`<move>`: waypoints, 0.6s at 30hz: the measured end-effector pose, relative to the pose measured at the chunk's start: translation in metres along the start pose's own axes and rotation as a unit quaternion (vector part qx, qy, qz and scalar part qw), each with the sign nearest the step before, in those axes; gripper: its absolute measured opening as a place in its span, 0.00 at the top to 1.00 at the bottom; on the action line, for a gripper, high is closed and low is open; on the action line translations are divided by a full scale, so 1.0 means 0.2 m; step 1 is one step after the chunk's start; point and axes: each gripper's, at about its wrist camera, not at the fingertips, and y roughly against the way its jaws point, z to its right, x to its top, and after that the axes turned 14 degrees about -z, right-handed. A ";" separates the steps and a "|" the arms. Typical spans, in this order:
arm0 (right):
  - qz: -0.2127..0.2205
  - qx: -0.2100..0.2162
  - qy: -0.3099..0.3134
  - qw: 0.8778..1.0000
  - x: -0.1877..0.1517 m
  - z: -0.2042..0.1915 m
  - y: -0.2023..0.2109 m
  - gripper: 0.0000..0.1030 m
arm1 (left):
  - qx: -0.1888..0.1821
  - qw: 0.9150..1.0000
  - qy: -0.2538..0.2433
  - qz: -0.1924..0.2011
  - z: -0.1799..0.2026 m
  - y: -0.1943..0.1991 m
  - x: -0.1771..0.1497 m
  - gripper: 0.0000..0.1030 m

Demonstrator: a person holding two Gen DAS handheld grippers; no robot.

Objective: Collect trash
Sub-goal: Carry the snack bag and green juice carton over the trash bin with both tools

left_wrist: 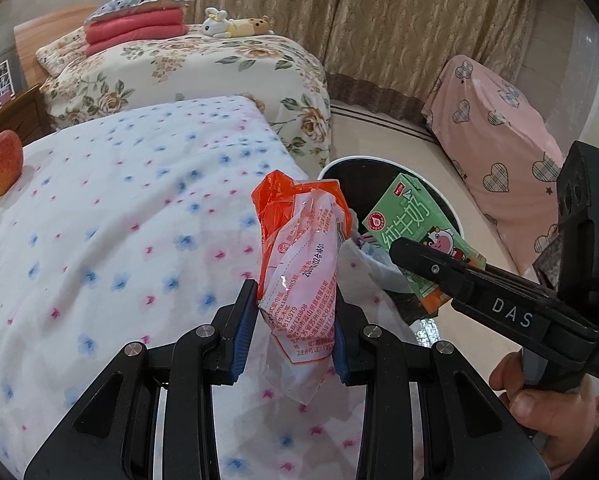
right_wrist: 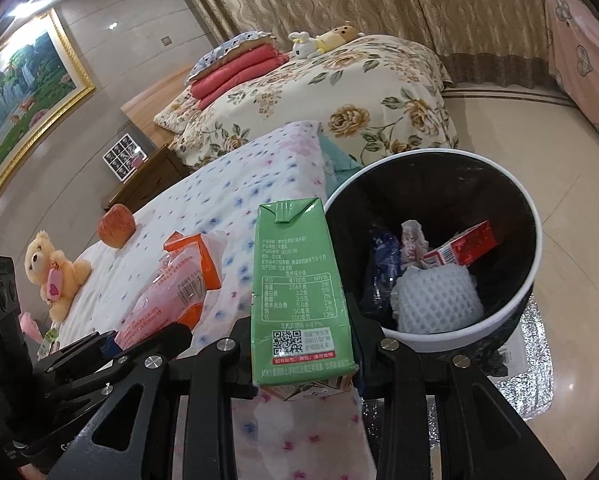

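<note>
My left gripper is shut on an orange and clear plastic wrapper, held upright over the edge of the dotted bedspread. My right gripper is shut on a green milk carton, upright just left of the bin's rim. In the left wrist view the carton and right gripper hang over the black trash bin. In the right wrist view the bin holds several pieces of trash, among them white foam netting and a red box. The wrapper and left gripper show at lower left.
A red apple and a teddy bear lie on the dotted bedspread. A floral-covered bed with pink cushions and plush toys stands behind. A pink heart-patterned cover drapes furniture to the right. Shiny tiled floor surrounds the bin.
</note>
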 end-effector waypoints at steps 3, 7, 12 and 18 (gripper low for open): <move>0.003 -0.002 -0.005 1.000 0.00 0.03 0.01 0.68 | 0.000 1.000 -0.005 0.000 0.03 -0.01 0.01 0.70; 0.006 -0.003 -0.013 1.000 0.00 0.06 0.02 0.68 | -0.002 1.000 -0.013 0.000 0.06 -0.01 0.04 0.70; 0.009 -0.007 -0.020 1.000 0.00 0.09 0.04 0.68 | -0.003 1.000 -0.021 -0.001 0.09 -0.03 0.06 0.70; 0.012 -0.010 -0.030 0.999 0.01 0.14 0.05 0.68 | -0.004 1.000 -0.029 -0.002 0.14 -0.04 0.09 0.70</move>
